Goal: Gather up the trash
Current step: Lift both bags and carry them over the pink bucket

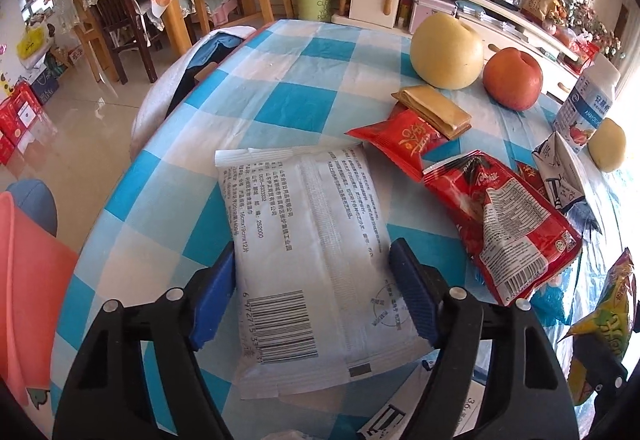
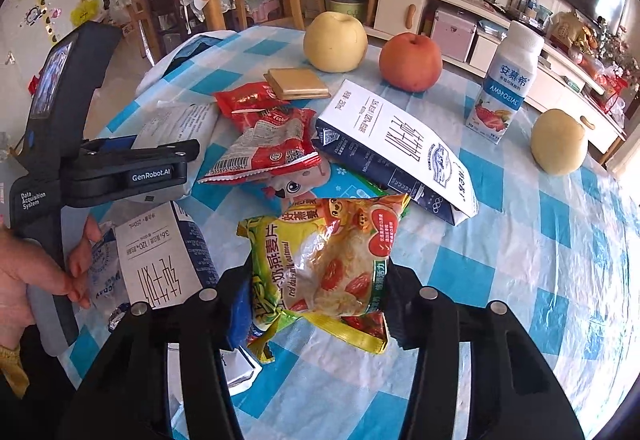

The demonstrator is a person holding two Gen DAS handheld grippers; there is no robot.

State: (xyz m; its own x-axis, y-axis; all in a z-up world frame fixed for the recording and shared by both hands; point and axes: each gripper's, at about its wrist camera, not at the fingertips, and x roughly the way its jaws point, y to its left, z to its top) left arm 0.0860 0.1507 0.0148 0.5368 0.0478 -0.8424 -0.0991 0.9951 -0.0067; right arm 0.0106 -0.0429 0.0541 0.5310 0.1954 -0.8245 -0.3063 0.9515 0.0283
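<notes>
While both claws have a wrapper each, most trash remains on the table: left gripper [image 1: 312,294] pinches the white pack [image 1: 308,252] near the left edge, right gripper [image 2: 316,304] grips the oatmeal bag [image 2: 324,264] near the front edge

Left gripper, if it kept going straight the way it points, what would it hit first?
The white packet already lying between the left gripper's fingers on the checked tablecloth; past it, probably the small red wrapper, though depth is unclear.

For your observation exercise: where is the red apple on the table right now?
In the right wrist view the red apple sits at the table's far side, between the large yellow pear and the white yogurt bottle.
</notes>
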